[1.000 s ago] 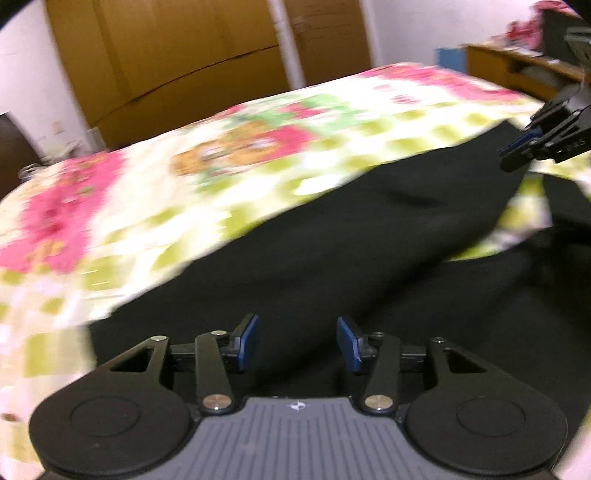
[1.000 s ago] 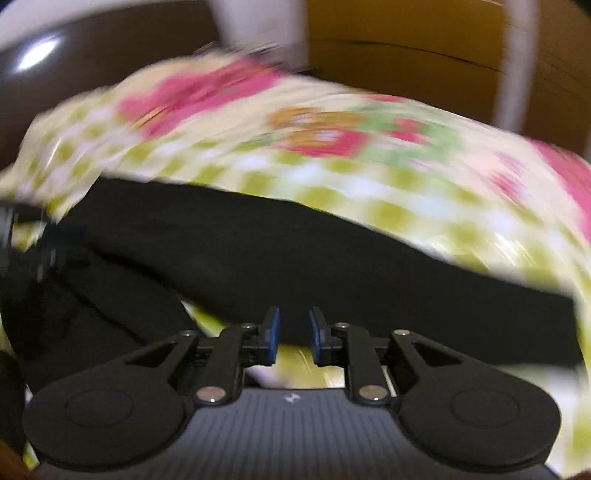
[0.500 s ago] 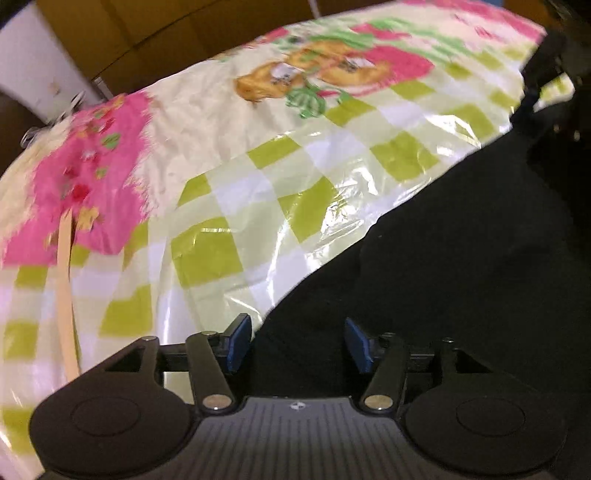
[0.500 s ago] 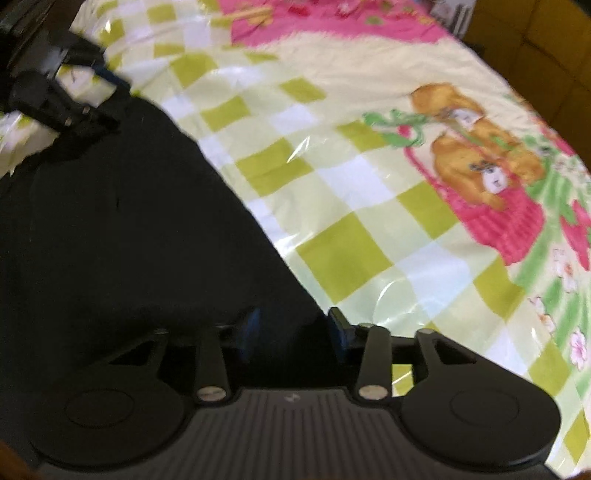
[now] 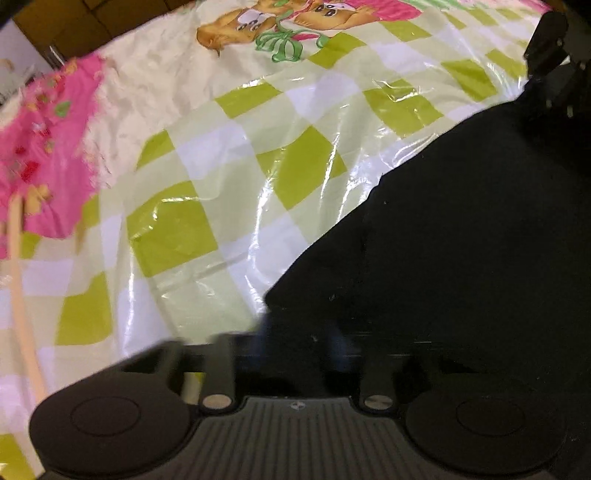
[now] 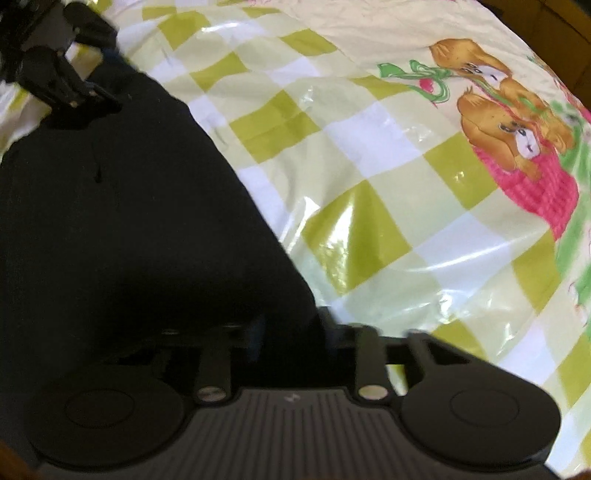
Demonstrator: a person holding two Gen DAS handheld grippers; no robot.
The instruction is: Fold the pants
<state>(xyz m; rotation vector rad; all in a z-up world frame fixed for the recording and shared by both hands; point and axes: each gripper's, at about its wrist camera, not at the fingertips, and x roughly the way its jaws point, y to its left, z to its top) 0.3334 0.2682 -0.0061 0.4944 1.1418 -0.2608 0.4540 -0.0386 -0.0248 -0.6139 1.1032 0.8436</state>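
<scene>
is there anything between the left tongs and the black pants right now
Nothing visible. The left tongs are already at a corner of the black pants, which lie on the checkered sheet with no other object in between.

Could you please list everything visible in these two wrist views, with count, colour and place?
pants: one, black, spread on the sheet, near both grippers.
plastic sheet: one, green-and-white checks with pink patches and brown cartoon animals, glossy, under the pants.
cabinet: one, brown wood, beyond the sheet's far edge.
left gripper: one, black with blue pads, at a corner of the pants; closure blurred.
right gripper: one, black, at another corner of the pants; closure unclear.
</scene>
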